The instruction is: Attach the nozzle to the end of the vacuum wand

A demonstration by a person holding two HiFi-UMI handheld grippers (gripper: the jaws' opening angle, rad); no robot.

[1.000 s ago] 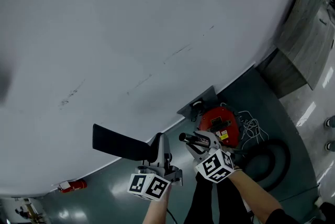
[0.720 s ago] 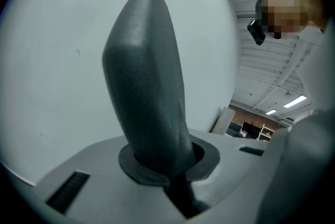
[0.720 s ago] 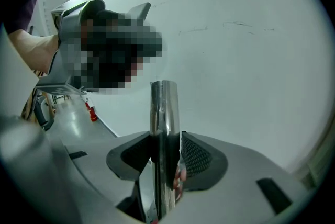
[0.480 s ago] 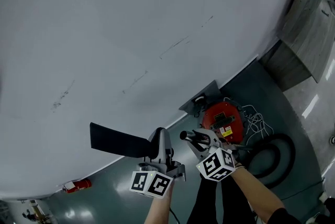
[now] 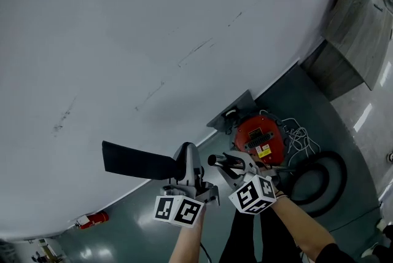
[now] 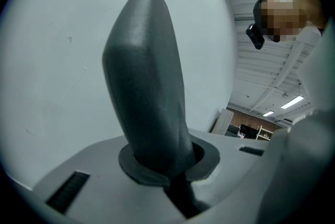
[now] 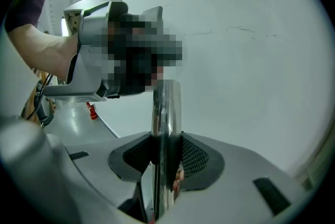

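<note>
Head view: the left hand-held gripper (image 5: 184, 164) grips the dark nozzle (image 5: 136, 161), near but apart from the chrome vacuum wand (image 5: 218, 161), on which the right hand-held gripper (image 5: 233, 164) has just closed.

Green floor (image 5: 293, 99): red vacuum canister (image 5: 258, 139), black hose (image 5: 327, 177).

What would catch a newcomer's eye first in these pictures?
The black nozzle, clamped in the left claw, juts out before a big grey wall. Beside it the right claw, whose jaws have just been closing, grips the shiny wand. A red vacuum sits on the floor beyond.
</note>
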